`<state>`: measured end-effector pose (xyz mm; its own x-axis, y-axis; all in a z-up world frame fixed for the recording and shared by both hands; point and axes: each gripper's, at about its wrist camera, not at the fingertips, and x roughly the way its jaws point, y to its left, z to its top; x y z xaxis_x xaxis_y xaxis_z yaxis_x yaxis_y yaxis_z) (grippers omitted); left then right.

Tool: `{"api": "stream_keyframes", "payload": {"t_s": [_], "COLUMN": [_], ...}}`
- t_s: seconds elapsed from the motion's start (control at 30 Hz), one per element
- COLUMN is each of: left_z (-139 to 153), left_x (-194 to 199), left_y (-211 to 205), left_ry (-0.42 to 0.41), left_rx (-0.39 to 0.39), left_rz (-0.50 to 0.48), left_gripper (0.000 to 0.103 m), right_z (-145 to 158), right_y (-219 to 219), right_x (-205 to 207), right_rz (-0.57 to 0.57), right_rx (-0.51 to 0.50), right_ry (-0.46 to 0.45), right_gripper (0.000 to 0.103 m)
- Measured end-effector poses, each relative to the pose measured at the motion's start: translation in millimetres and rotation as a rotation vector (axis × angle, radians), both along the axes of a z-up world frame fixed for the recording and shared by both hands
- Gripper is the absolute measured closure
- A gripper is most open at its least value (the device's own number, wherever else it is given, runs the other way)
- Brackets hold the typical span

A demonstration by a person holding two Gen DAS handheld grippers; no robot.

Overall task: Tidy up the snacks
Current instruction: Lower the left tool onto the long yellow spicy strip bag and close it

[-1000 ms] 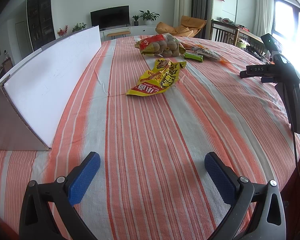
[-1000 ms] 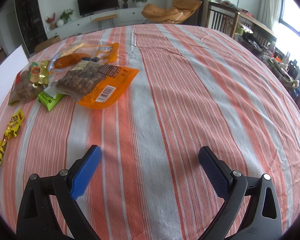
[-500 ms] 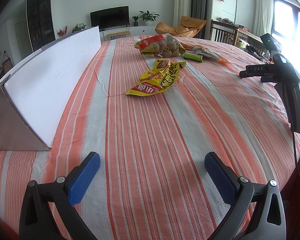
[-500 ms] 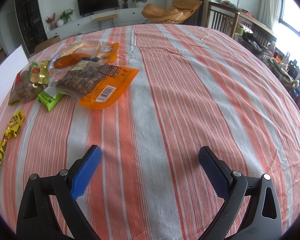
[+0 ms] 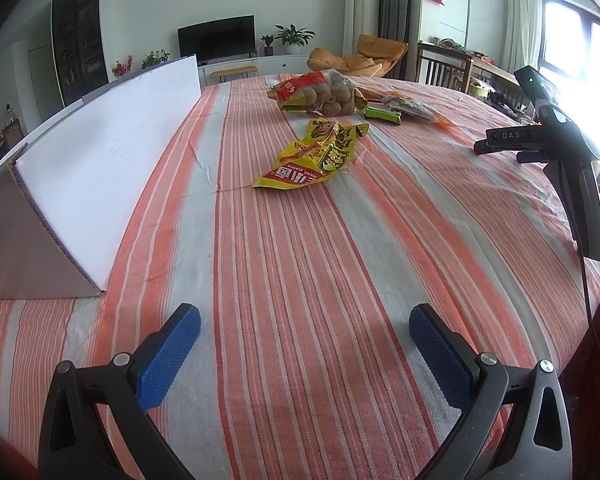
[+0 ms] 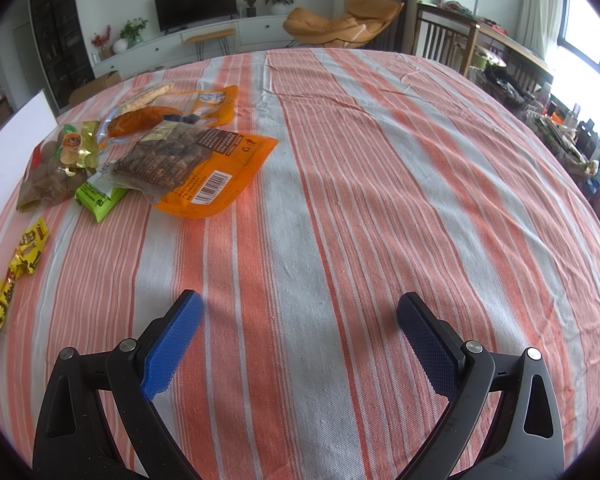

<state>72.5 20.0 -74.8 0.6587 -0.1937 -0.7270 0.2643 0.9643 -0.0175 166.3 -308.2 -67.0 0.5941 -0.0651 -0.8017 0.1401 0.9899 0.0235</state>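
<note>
Both tongs are released and hold nothing, my left gripper (image 5: 304, 328) low over the striped tablecloth (image 5: 300, 240) and my right gripper (image 6: 300, 320) likewise. Left to right lie the white box (image 5: 100, 160), a yellow packet (image 5: 312, 158) reading "WANG XIAOLU", a nut bag (image 5: 320, 94), and a green bar (image 6: 100, 196) under an orange pouch (image 6: 204, 168) with a barcode. I judge nothing sorted yet; "DAS" shows on the other tool.

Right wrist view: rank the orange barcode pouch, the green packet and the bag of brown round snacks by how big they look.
1. Orange barcode pouch, clearly largest.
2. Bag of brown round snacks.
3. Green packet, smallest, though the pouch partly covers it.
All lie at similar range, so the order seems fair.
</note>
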Motion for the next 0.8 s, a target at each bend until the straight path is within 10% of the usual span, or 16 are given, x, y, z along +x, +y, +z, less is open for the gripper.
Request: {"api": "stream_keyframes", "payload": {"t_s": [0.33, 0.57, 0.7, 0.8], "left_z": [36, 40, 18, 16], "left_x": [53, 156, 196, 198], "left_y": [5, -39, -49, -52], "left_ry": [0.147, 0.257, 0.351, 0.299], "left_rx": [-0.107, 0.041, -0.003, 0.026], "left_rz": [-0.059, -0.167, -0.162, -0.139], "left_gripper": [0.0, 0.0, 0.001, 0.029], "right_z": [0, 0, 0, 0], "right_y": [0, 0, 0, 0], "right_x": [0, -1, -1, -1], "right_rz": [0.0, 0.0, 0.0, 0.0], "right_rx": [0.0, 0.0, 0.0, 0.0], "right_ry": [0.0, 0.0, 0.0, 0.0], "right_gripper": [0.003, 0.003, 0.003, 0.003]}}
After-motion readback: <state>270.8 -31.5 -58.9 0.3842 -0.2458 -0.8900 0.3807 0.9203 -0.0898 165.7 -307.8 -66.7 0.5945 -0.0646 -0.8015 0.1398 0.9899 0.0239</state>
